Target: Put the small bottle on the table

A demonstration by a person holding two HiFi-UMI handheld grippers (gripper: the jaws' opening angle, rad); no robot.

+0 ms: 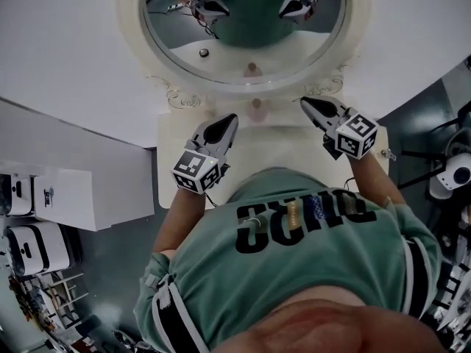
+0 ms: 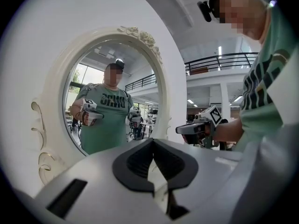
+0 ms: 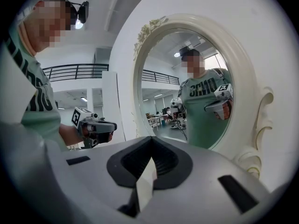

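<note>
The person holds both grippers out over the white table, elbows bent, with the left forearm and right forearm reaching forward from the body. The left gripper and right gripper are well apart and angle inward toward the mirror, tips low over the table. Each gripper's jaws are closed pad to pad with nothing between them. The bottle stands free at the table's far edge, at the foot of the mirror and between the two gripper tips, touched by neither. It looks upright, with its long axis vertical and its top toward the head camera, but it is too small to be sure.
</note>
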